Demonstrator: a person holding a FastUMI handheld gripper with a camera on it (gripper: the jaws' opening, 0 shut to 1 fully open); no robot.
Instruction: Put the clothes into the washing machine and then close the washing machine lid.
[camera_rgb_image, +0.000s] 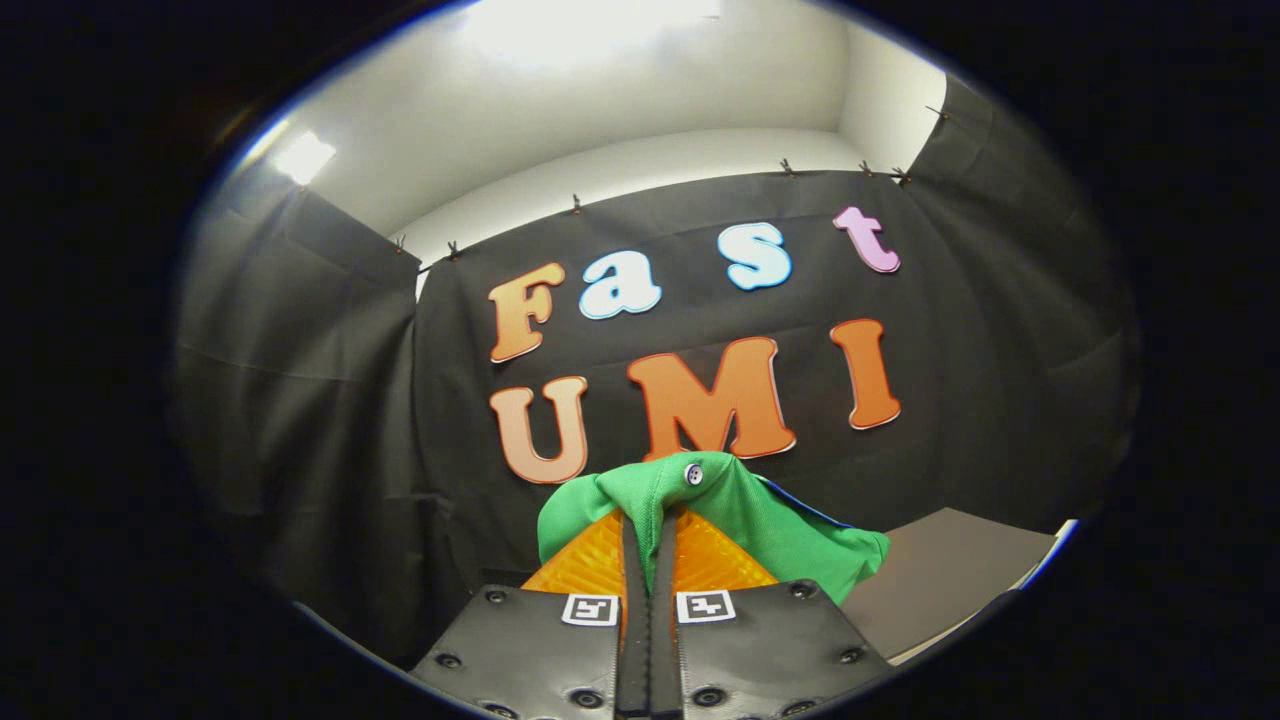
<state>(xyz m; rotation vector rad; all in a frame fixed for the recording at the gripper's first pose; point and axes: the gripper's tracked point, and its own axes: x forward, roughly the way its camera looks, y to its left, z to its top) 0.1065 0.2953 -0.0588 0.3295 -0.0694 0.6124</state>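
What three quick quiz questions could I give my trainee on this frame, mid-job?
1. True or false: the gripper is shut on the green garment.
2. Multiple choice. The garment's small button sits: A) just above the fingertips, B) on the grey surface, C) behind the fingers' base.
3. Short answer: what lies beyond the garment, to its right?

Key:
1. True: both fingers are pressed together with the cloth pinched at their tips and draped over them.
2. A.
3. A flat grey surface, in front of the black cloth wall.
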